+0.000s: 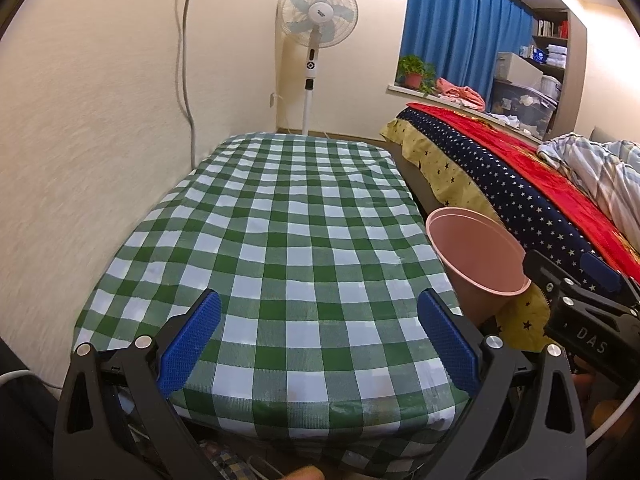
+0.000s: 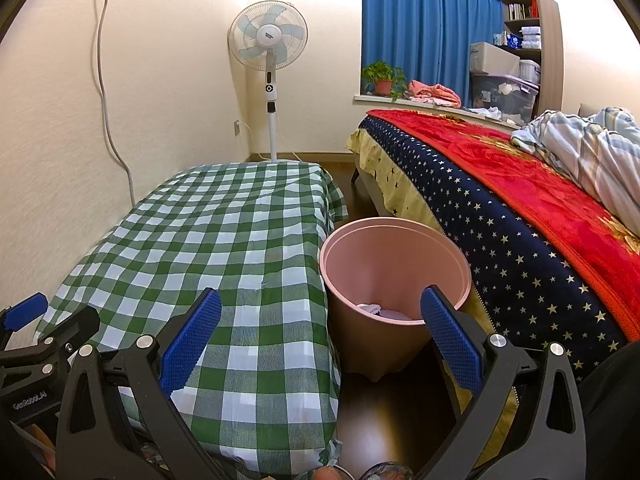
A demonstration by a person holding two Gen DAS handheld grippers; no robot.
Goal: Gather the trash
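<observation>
A pink trash bin stands on the floor between the checked table and the bed; it also shows in the left wrist view. White crumpled trash lies at its bottom. My left gripper is open and empty above the near end of the green-and-white checked tablecloth. My right gripper is open and empty, held near the table's right edge and just in front of the bin. No trash shows on the tablecloth.
A bed with a starry navy cover and red blanket runs along the right. A standing fan is in the far corner. A cable hangs down the left wall. A windowsill holds a potted plant.
</observation>
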